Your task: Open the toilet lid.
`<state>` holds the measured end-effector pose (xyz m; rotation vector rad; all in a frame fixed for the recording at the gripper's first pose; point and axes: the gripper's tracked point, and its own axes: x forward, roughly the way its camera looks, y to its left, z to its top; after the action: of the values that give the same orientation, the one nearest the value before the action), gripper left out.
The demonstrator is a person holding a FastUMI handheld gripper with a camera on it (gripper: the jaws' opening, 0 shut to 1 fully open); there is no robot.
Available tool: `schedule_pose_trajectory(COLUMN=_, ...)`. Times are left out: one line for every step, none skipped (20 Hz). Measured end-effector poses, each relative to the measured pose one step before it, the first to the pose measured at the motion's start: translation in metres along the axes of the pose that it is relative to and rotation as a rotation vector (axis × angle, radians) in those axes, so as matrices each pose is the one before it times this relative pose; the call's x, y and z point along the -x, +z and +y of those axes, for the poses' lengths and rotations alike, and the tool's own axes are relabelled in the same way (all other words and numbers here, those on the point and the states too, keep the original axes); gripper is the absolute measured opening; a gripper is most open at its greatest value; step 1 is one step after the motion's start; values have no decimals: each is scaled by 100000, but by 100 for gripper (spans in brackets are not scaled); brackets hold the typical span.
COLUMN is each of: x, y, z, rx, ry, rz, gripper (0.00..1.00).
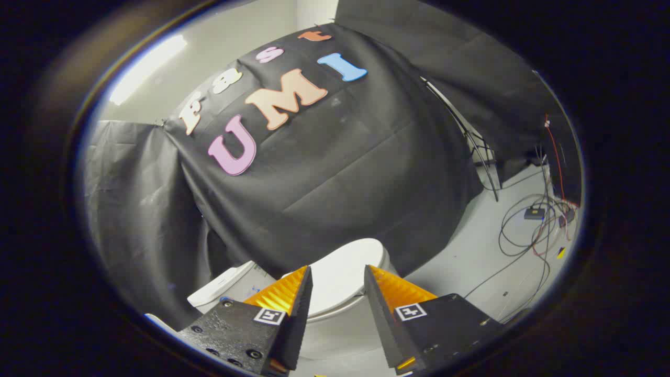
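Observation:
A white toilet [335,324] stands against the black cloth wall, just ahead of and below my fingers. Its lid [343,275] lies down flat on the seat, and its white tank [222,288] sits behind my left finger. My gripper [338,273] hovers above the lid, open, with a wide gap between the two fingers and nothing held between them. The lid's far rounded edge shows through that gap. The view is tilted.
Black cloth walls [324,173] hang close behind the toilet. On the light floor [471,262] to the right lie loose cables [523,235], a small black box [535,213] and a thin stand leg [484,157].

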<state>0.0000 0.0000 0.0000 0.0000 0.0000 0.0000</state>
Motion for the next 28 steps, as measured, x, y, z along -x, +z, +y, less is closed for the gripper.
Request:
schedule_pose_trajectory(x=-132, y=-428, z=-393, rx=-4120, ry=-10, rz=423, gripper=62)
schedule_pose_trajectory(x=-40, y=-368, z=-412, rx=-4713, ry=262, rz=190, gripper=62)
schedule_pose_trajectory(x=-146, y=-855, z=-590, rx=-4259, ry=-504, rz=463, gripper=57)
schedule_pose_trajectory(x=-346, y=-497, z=-310, rx=-3196, ry=-77, rz=599, gripper=53)
schedule_pose_trajectory(x=-266, y=-357, z=-424, rx=-1670, ry=221, rz=-229, gripper=53)
schedule_pose_trajectory(x=-198, y=-440, z=-281, rx=-2471, ry=539, rz=-172, gripper=53)
schedule_pose_trajectory(x=-331, y=-216, z=-410, rx=-3755, ry=439, rz=-166, gripper=53)
schedule_pose_trajectory(x=-356, y=-35, z=-781, rx=-4896, ry=713, rz=-820, gripper=53)
schedule_pose_trajectory(x=-550, y=-40, z=-564, rx=-5365, ry=1144, rz=-1911, gripper=52)
schedule_pose_trajectory(x=-519, y=84, z=-362, rx=-4436, ry=1653, rz=-2130, gripper=52)
schedule_pose_trajectory(x=-643, y=234, z=-320, rx=-5158, ry=1634, rz=-2641, gripper=52)
schedule_pose_trajectory(x=-1019, y=39, z=-199, rx=-4793, ry=398, rz=-2069, gripper=53)
schedule_pose_trajectory(x=-1071, y=-62, z=-651, rx=-4556, ry=-784, rz=-1637, gripper=52)
schedule_pose_trajectory(x=-997, y=-586, z=-931, rx=-4275, ry=-826, rz=-805, gripper=52)
schedule_pose_trajectory(x=-782, y=-163, z=-513, rx=-3897, ry=-246, rz=-368, gripper=52)
schedule_pose_trajectory(x=-861, y=-256, z=-627, rx=-3530, ry=-253, rz=187, gripper=52)
schedule_pose_trajectory(x=-850, y=-220, z=-565, rx=-3200, ry=-198, rz=510, gripper=52)
schedule_pose_trajectory(x=-974, y=-40, z=-503, rx=-3144, ry=-239, rz=366, gripper=52)
schedule_pose_trajectory(x=-884, y=18, z=-514, rx=-2990, ry=-386, rz=710, gripper=52)
schedule_pose_trajectory(x=-827, y=-65, z=-481, rx=-2405, ry=-591, rz=1036, gripper=52)
schedule_pose_trajectory(x=-873, y=-150, z=-437, rx=-2245, ry=-808, rz=1821, gripper=52)
schedule_pose_trajectory(x=-760, y=-243, z=-172, rx=-1536, ry=-461, rz=2076, gripper=53)
schedule_pose_trajectory(x=-471, y=-88, z=-27, rx=-644, ry=-103, rz=1465, gripper=53)
schedule_pose_trajectory(x=-459, y=7, z=209, rx=-303, ry=926, rz=984, gripper=52)
schedule_pose_trajectory(x=-490, y=168, z=753, rx=-376, ry=3362, rz=802, gripper=52)
schedule_pose_trajectory(x=-244, y=70, z=415, rx=151, ry=1994, rz=728, gripper=48)
schedule_pose_trajectory(x=-335, y=-83, z=-193, rx=507, ry=-1705, rz=1160, gripper=41)
schedule_pose_trajectory(x=-680, y=98, z=-778, rx=-509, ry=-4410, rz=1587, gripper=35)
